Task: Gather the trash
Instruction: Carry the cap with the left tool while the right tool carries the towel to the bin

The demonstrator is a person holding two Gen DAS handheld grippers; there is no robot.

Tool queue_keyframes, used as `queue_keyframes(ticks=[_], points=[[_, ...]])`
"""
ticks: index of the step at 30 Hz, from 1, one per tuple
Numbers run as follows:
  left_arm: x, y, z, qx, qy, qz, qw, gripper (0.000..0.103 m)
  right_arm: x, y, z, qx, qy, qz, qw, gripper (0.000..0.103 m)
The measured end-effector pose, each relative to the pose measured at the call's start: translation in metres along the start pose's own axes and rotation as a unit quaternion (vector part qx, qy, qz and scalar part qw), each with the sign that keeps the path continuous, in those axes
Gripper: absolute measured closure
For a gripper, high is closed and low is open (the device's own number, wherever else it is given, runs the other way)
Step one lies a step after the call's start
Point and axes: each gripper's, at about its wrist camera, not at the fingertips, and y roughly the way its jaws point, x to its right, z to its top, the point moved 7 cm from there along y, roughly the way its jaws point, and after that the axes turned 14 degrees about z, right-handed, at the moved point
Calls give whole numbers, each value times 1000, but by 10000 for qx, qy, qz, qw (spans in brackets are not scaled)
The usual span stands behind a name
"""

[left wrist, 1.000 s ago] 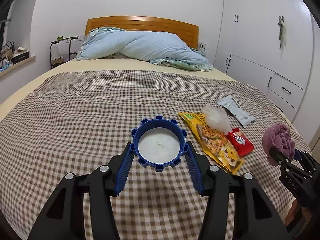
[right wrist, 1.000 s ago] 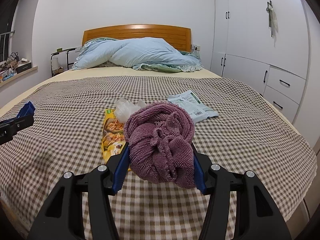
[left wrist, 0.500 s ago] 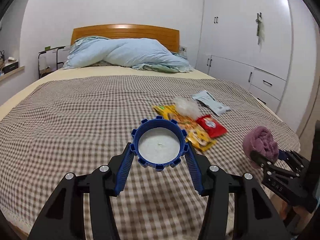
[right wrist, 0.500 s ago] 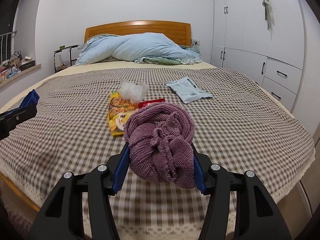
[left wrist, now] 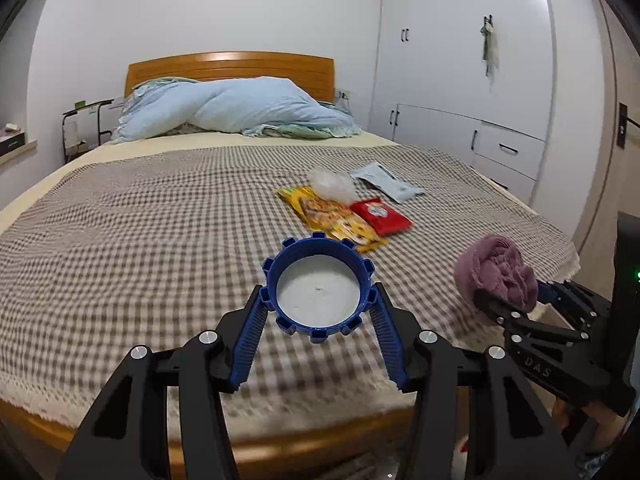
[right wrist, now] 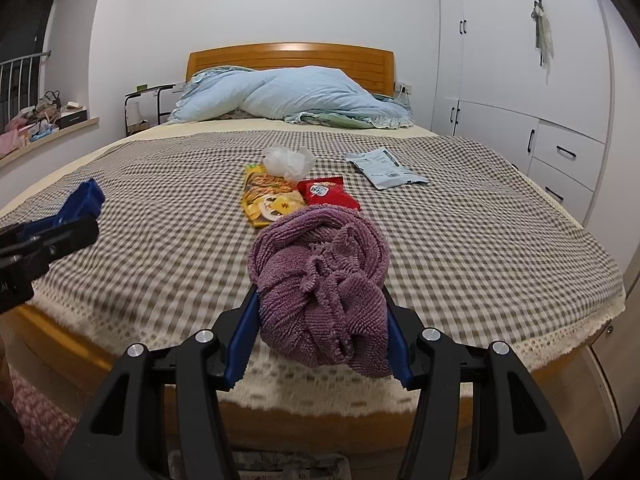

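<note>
Left wrist: left tongs (left wrist: 318, 300) pinch blue lid (left wrist: 318, 286); right tongs (right wrist: 320, 300) pinch purple cloth (right wrist: 320, 292); checked bed (left wrist: 140, 240), possibly blurred.

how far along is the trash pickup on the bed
Two items look picked up: the left tongs grip a blue notched plastic cap, and the right tongs grip a bunched purple cloth. Left on the checked bedspread: yellow snack packet, red packet, crumpled clear plastic bag, pale grey pouch.
</note>
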Motion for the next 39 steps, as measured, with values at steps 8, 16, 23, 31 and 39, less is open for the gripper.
queue_keyframes(ticks=[8, 16, 23, 31, 39], points=[[7, -14, -32, -157, 36, -125, 9998, 53, -10, -17, -22, -28, -107, 57, 9999, 49], [8, -23, -62, -244, 77, -79, 9996, 53, -19, -28, -46, -153, -172, 147, 9996, 49], [12, -29, -86, -390, 200, -100, 9990, 53, -26, -36, -61, -246, -219, 222, 9992, 49], [16, -35, -103, -515, 302, -143, 9981, 53, -32, -44, -72, -317, -283, 268, 9987, 49], [21, -40, -118, -638, 342, -206, 9972, 53, -36, -45, -88, -535, -276, 329, 9976, 49]])
